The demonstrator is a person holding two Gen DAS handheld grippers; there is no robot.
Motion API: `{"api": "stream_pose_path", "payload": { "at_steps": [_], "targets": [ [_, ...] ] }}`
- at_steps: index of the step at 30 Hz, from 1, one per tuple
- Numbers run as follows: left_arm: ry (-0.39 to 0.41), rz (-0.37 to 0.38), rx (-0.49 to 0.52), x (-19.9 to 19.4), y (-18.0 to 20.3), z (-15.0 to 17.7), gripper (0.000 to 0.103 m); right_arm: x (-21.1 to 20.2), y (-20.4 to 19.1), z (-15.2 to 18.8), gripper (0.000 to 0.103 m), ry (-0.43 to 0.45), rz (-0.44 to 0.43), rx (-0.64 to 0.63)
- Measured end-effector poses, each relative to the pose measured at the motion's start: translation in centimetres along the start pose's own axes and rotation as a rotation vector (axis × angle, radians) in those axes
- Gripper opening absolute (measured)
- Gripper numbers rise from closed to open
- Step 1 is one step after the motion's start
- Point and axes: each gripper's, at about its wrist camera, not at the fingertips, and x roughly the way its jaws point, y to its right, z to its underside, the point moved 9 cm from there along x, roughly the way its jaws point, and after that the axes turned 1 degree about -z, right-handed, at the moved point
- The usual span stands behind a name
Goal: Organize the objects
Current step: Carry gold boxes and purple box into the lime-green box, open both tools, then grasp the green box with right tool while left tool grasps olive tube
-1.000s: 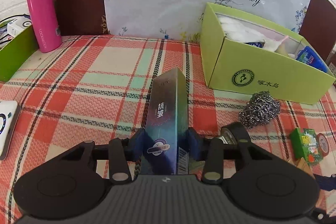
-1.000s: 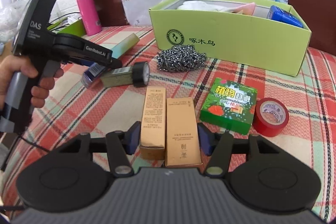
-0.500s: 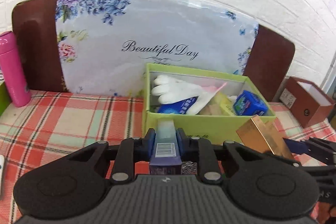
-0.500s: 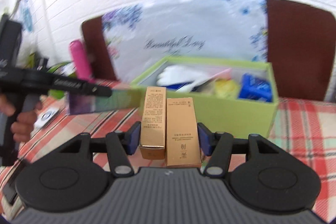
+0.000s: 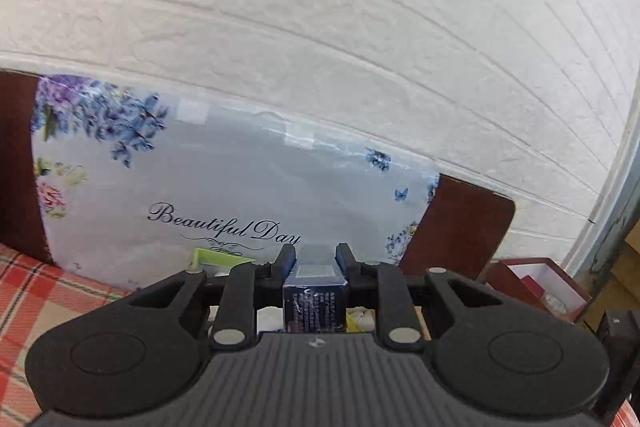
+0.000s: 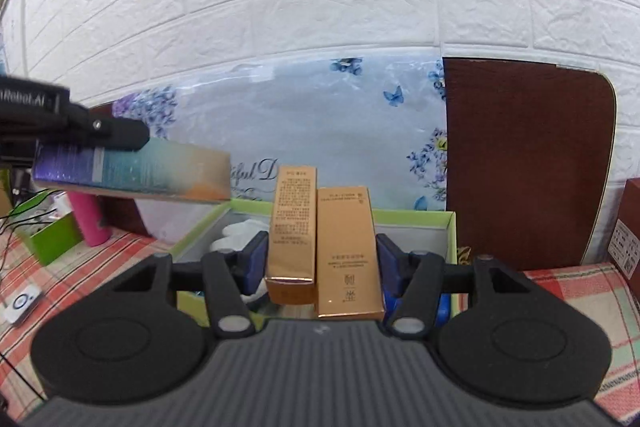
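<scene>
My left gripper [image 5: 315, 259] is shut on a long blue-to-teal carton [image 5: 315, 291], seen end-on in the left wrist view. The right wrist view shows that same carton [image 6: 132, 173] from the side, held level in the air, with the left gripper's fingers [image 6: 116, 133] clamped near its purple end. My right gripper [image 6: 320, 259] is shut on two gold cartons [image 6: 320, 239] side by side, lifted above the open green box [image 6: 416, 217]. White gloves [image 6: 240, 233] lie inside the box. In the left wrist view only a corner of the green box [image 5: 216, 257] shows.
A floral "Beautiful Day" board [image 5: 224, 195] and a brown panel [image 6: 528, 163] lean on the white brick wall behind the box. A pink bottle [image 6: 92, 219] and a small green box [image 6: 56, 235] stand at left on the plaid cloth [image 6: 568, 287]. A red-brown box [image 5: 536, 279] sits at right.
Both grippers rose from the table with their cartons and moved over the green box. The left gripper closed tighter on the blue carton and tilted up, so the wall fills the view.
</scene>
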Motion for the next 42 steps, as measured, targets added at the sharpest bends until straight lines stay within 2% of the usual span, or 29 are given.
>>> {"api": "stream_pose_path", "payload": {
  "at_steps": [3,5,6,7,10,12,16,20,24,26,29,32,35,38,40,42],
  "targets": [
    [-0.015,-0.011,0.018,3.9,-0.3,1.6,0.023,2.4,0.5,0.1,0.056,0.020,0.014,-0.007],
    [-0.061,-0.063,0.020,6.2,-1.6,3.7,0.048,4.3,0.5,0.8,0.066,0.006,0.020,-0.044],
    [-0.092,-0.103,0.017,6.8,-2.3,4.6,0.070,5.0,0.3,1.5,0.086,-0.020,0.016,-0.069],
    [-0.107,-0.130,0.015,7.0,-3.0,5.5,0.072,5.5,0.2,2.1,0.094,-0.042,0.025,-0.090],
    [-0.112,-0.111,0.010,6.3,-4.0,6.9,0.072,4.4,-0.3,3.4,0.101,-0.006,0.002,-0.151],
    [-0.103,-0.106,0.008,5.2,-4.3,7.0,0.073,3.5,-0.2,3.7,0.103,0.016,0.002,-0.136],
    [-0.087,-0.105,0.011,2.9,-4.3,6.3,0.074,2.1,0.1,3.5,0.103,0.014,-0.003,-0.079],
    [-0.086,-0.103,-0.015,-0.4,-4.7,5.8,0.075,-1.4,-1.0,2.4,0.103,0.052,-0.021,-0.103],
    [-0.108,-0.130,-0.036,-3.7,-5.9,7.4,0.079,-5.5,-2.4,2.3,0.103,0.066,-0.070,-0.118],
    [-0.139,-0.171,-0.019,-4.8,-6.7,9.0,0.079,-7.3,-3.0,3.0,0.103,0.040,-0.104,-0.117],
    [-0.178,-0.213,0.018,-6.1,-8.1,11.8,0.079,-9.3,-3.8,5.4,0.103,-0.053,-0.169,-0.127],
    [-0.254,-0.256,0.064,-6.2,-10.2,15.4,0.079,-11.0,-4.3,8.6,0.103,-0.122,-0.182,-0.179],
    [-0.304,-0.254,0.134,-5.2,-11.9,17.8,0.079,-11.5,-4.3,11.5,0.103,-0.177,-0.160,-0.201],
    [-0.354,-0.198,0.174,-4.4,-12.4,19.0,0.079,-10.5,-4.9,13.0,0.103,-0.230,-0.212,-0.170],
    [-0.355,-0.164,0.210,-4.2,-12.0,19.2,0.079,-9.4,-5.7,13.2,0.103,-0.237,-0.226,-0.206],
    [-0.341,-0.162,0.277,-3.8,-11.3,19.3,0.079,-7.9,-6.5,13.5,0.103,-0.250,-0.240,-0.270]
  ]
}}
